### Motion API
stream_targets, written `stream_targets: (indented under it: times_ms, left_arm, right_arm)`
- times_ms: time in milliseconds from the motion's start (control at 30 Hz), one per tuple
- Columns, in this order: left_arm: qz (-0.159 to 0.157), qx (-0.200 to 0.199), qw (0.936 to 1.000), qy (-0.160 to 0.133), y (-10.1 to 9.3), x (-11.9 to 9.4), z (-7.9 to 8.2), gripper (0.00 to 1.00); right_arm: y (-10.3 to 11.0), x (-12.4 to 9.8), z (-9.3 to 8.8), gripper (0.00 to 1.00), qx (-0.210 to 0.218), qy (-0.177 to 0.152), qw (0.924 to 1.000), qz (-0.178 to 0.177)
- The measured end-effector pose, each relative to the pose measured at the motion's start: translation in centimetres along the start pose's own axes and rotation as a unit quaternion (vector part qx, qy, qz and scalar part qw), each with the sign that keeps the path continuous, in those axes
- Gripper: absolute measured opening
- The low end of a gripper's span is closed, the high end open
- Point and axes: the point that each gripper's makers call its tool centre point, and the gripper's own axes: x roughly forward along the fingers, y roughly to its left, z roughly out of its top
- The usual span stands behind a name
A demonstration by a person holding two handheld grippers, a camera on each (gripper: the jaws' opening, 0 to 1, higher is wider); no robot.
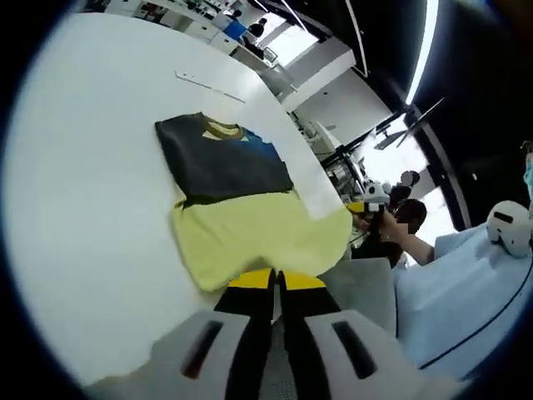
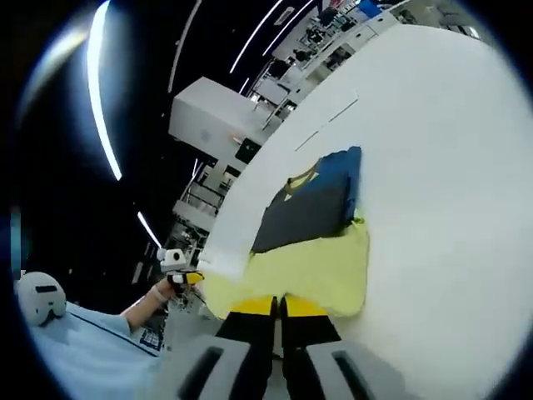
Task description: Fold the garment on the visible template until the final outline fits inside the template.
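A garment lies flat on the white table, folded into a rough rectangle: dark grey top, yellow collar, a blue strip along one side, pale yellow lower half. My left gripper hangs above the yellow hem with its yellow-tipped jaws pressed together and nothing between them. From the right gripper view the garment looks the same, and my right gripper is shut over the near hem. The right gripper, in a hand, is by the garment's corner at the table edge. The left gripper shows likewise.
A thin pale strip lies on the table beyond the collar, the same strip in the right gripper view. A light blue sleeve fills the lower right. A grey surface borders the table edge. Desks and equipment stand behind.
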Motion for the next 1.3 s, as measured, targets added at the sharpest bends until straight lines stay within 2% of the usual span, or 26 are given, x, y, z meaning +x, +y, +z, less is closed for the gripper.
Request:
stream_targets:
  times_ms: [33,133,233,367,500,700,867,1000,1167,1300]
  left_arm:
    - [0.001,0.000,1.0000,-0.005,0.2,0.1,0.5,0.00]
    - [0.012,-0.002,0.9987,-0.050,1.6,0.1,3.5,0.00]
    - [0.023,-0.002,0.9966,-0.080,3.0,0.0,5.8,0.00]
    - [0.033,0.003,0.9945,-0.100,4.4,0.2,8.4,0.00]
    - [0.038,0.002,0.9918,-0.122,5.3,0.5,11.1,0.00]
    - [0.046,-0.001,0.9897,-0.136,6.8,1.8,14.3,0.00]
    - [0.056,0.000,0.9876,-0.146,7.9,2.6,16.2,0.00]
    - [0.060,-0.011,0.9849,-0.162,9.0,3.0,17.6,0.00]
    - [0.070,-0.022,0.9824,-0.172,10.5,3.9,18.7,0.00]
    - [0.083,-0.032,0.9815,-0.170,11.9,5.1,18.9,0.00]
  right_arm:
    - [-0.1,0.2,0.7,0.00,0.000,-0.004,1.0000,-0.001]
    - [-0.1,0.9,3.1,0.00,-0.010,-0.011,0.9999,-0.002]
    - [-0.7,1.6,5.2,0.00,-0.018,-0.014,0.9997,-0.011]
    - [-0.6,2.7,8.3,0.00,-0.011,-0.028,0.9995,0.001]
    - [-0.8,3.8,10.5,0.00,-0.023,-0.029,0.9993,-0.004]
    - [-1.5,5.5,13.4,0.00,-0.036,-0.031,0.9988,-0.008]
    - [-2.5,6.5,16.2,0.00,-0.040,-0.038,0.9984,-0.015]
    - [-3.2,7.4,17.5,0.00,-0.044,-0.040,0.9980,-0.021]
    - [-4.4,8.9,18.4,0.00,-0.045,-0.038,0.9978,-0.031]
    - [-6.1,10.0,18.6,0.00,-0.034,-0.035,0.9978,-0.045]
